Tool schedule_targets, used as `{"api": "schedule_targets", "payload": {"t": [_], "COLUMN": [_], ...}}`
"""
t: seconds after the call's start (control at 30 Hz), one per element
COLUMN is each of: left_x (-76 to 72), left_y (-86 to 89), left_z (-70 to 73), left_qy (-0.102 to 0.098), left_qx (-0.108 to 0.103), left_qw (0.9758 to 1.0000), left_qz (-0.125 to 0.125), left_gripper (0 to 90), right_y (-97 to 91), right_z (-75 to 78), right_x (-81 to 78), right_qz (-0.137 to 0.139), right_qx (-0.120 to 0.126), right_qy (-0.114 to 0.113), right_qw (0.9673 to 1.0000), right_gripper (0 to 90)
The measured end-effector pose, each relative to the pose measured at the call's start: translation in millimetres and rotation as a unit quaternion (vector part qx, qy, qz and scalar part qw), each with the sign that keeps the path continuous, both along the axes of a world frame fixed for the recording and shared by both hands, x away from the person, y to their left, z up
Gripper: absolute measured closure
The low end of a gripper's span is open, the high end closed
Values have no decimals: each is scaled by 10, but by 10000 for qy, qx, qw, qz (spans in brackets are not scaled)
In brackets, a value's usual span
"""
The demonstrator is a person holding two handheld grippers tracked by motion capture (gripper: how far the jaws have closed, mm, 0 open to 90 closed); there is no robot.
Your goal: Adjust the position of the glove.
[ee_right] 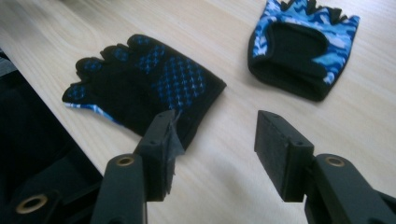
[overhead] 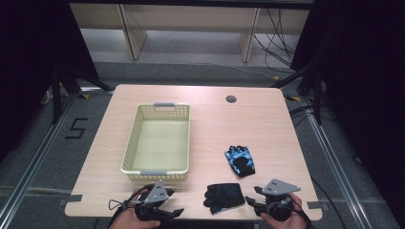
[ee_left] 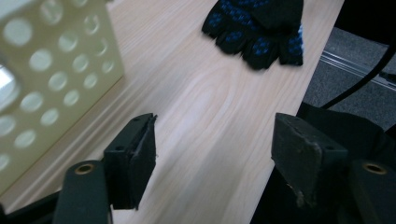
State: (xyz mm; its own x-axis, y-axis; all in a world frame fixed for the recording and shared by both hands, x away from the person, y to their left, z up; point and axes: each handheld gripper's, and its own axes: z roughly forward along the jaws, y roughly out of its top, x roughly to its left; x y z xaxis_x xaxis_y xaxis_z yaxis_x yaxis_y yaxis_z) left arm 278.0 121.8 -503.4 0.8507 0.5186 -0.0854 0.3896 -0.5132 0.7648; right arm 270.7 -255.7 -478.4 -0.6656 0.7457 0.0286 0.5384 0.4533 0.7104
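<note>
A black fingerless glove with blue dots [overhead: 223, 196] [ee_right: 149, 79] [ee_left: 259, 28] lies palm up near the table's front edge, between my two grippers. A blue camouflage fingerless glove [overhead: 240, 160] [ee_right: 303, 46] lies a little farther back and to the right. My left gripper [overhead: 173, 202] [ee_left: 217, 140] hovers open at the front edge, left of the black glove, with nothing between its jaws. Just right of the black glove, my right gripper [overhead: 252, 196] [ee_right: 219, 130] stands open and holds nothing; its left jaw is over the glove's cuff edge.
A cream perforated basket [overhead: 157, 143] [ee_left: 46, 93] stands empty on the left half of the wooden table [overhead: 210, 119], close behind my left gripper. A round cable hole [overhead: 231, 99] sits at the back. Dark floor and rails surround the table.
</note>
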Motion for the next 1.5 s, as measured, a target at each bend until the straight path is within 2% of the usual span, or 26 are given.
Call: {"api": "schedule_targets", "payload": {"t": [0.03,0.07,0.17,0.27,0.33,0.37,0.4,0.5,0.53,0.6,0.73,0.8,0.83,0.9,0.93,1.03,1.07,1.13,1.2,1.27,1.3,1.33,1.4,1.43,1.47,1.5], "left_x": [0,0,12,57,77,61,75,72,82,84,99,117,105,123,116,157,168,179,205,210,203,207,219,211,225,225], "left_y": [0,-40,-120,-194,-250,-299,-321,-402,-470,-512,-633,-669,-706,-744,-773,-821,-845,-872,-896,-905,-918,-925,-925,-927,-915,-915], "left_z": [0,14,26,30,38,33,47,54,64,57,31,18,-1,-7,-11,-15,-28,-39,-62,-73,-73,-68,-59,-66,-61,-61], "left_qy": [0,26,-32,-65,-89,-41,-95,-80,-111,-129,-157,-221,-175,-152,-139,-271,-255,-231,-238,-216,-280,-434,-503,-418,-529,-529], "left_qx": [0,-32,15,150,191,72,185,138,253,194,288,446,309,359,308,521,519,538,608,628,614,695,786,718,754,754], "left_qw": [10000,10000,9999,9996,9993,9995,9989,9986,9976,9975,9967,9949,9960,9947,9954,9929,9931,9933,9927,9928,9932,9919,9908,9923,9919,9919], "left_qz": [0,-48,-125,-234,-313,-289,-427,-504,-639,-665,-745,-878,-820,-951,-895,-1037,-1021,-995,-1011,-1001,-951,-974,-979,-922,-871,-871], "left_gripper": [329,329,366,408,424,440,456,491,500,515,527,551,551,579,593,608,618,630,650,701,740,766,800,820,828,832], "right_y": [0,2,59,140,178,193,215,241,278,304,330,321,321,308,306,316,317,317,303,283,272,283,259,251,249,249], "right_z": [0,0,6,3,-8,-1,2,-12,-19,-39,-75,-94,-94,-114,-156,-182,-213,-224,-228,-233,-236,-264,-234,-232,-232,-232], "right_x": [0,44,110,215,278,305,326,398,453,491,544,576,576,598,622,633,648,656,663,655,653,642,636,634,633,633], "right_qz": [0,88,129,366,424,459,452,528,591,624,653,633,633,685,723,713,742,699,713,676,672,586,622,601,595,595], "right_qx": [0,-45,-40,-71,-111,-142,-107,-125,-146,-148,-98,-105,-105,-49,-46,-25,-52,59,104,170,210,410,196,222,224,224], "right_qy": [0,-123,-59,13,-54,3,48,-70,36,37,58,259,259,349,266,424,383,525,546,631,653,624,694,652,643,643], "right_qw": [10000,9999,9999,9993,9990,9988,9989,9985,9981,9979,9978,9976,9976,9970,9970,9965,9965,9962,9959,9956,9954,9955,9955,9958,9959,9959], "right_gripper": [509,518,543,575,576,587,602,618,634,645,646,651,651,651,651,649,649,656,667,698,722,743,820,858,861,861]}}
